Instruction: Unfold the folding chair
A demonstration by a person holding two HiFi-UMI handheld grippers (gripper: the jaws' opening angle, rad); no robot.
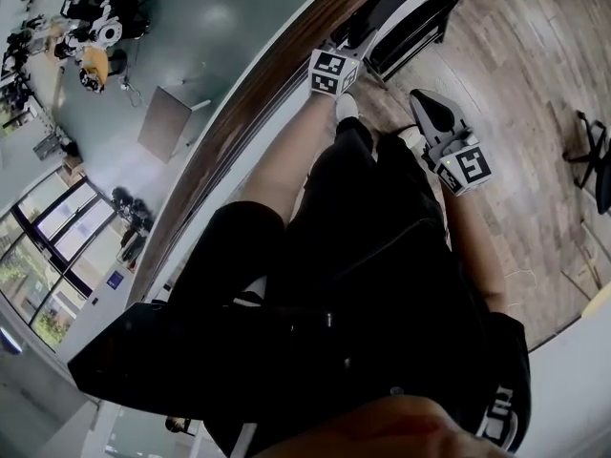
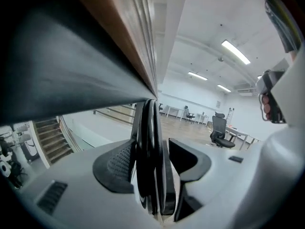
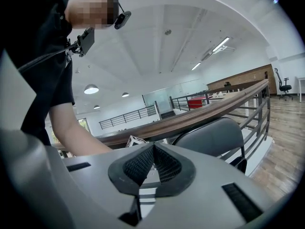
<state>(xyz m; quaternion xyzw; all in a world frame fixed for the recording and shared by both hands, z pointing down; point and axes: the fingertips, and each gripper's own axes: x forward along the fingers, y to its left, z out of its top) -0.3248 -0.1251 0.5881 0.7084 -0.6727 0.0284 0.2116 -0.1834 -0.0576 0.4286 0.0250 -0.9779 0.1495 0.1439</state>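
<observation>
Between left claw (image 2: 152, 162) jaws, folding chair (image 2: 148, 125)

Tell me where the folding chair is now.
Head view, top centre: the folding chair stands folded beside the wooden railing, right in front of the left gripper, whose open jaws straddle its frame edge.

I logged the black-framed folding chair with a dark grey padded back (image 3: 214, 137). The light grey plastic left gripper (image 2: 155, 161) and matching right gripper (image 3: 152, 163) carried black ribbed pads (image 3: 138, 166) and white cubes with black square markers (image 1: 465, 168). The curved wooden handrail (image 1: 253, 98) was brown, and the plank floor (image 1: 520, 55) grey-brown.
</observation>
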